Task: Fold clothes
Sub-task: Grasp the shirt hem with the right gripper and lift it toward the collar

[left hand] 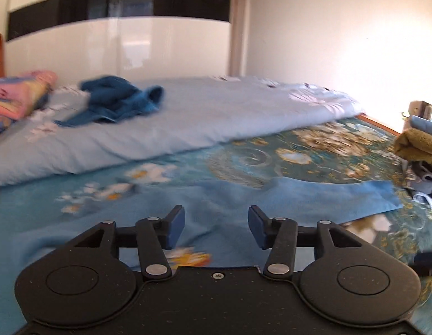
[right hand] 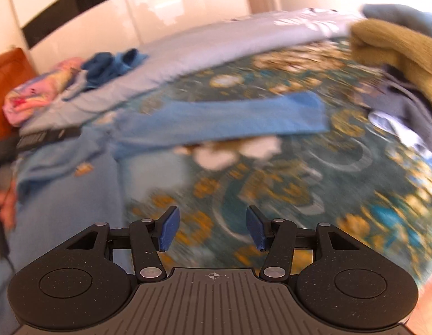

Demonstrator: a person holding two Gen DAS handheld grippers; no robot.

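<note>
Both claws released and empty, left gripper [left hand: 216, 227] over light blue garment [left hand: 271, 198] spread on floral bedspread [left hand: 313, 150], right gripper [right hand: 212, 228] beside it; risk of bunching fabric or pinching the bedspread.

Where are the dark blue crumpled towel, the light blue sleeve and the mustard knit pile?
dark blue crumpled towel [left hand: 115, 97], left wrist view, on its bunched middle.
light blue sleeve [right hand: 243, 117], right wrist view, midway along the stretched-out cloth.
mustard knit pile [right hand: 394, 47], right wrist view, on its top fold.
</note>
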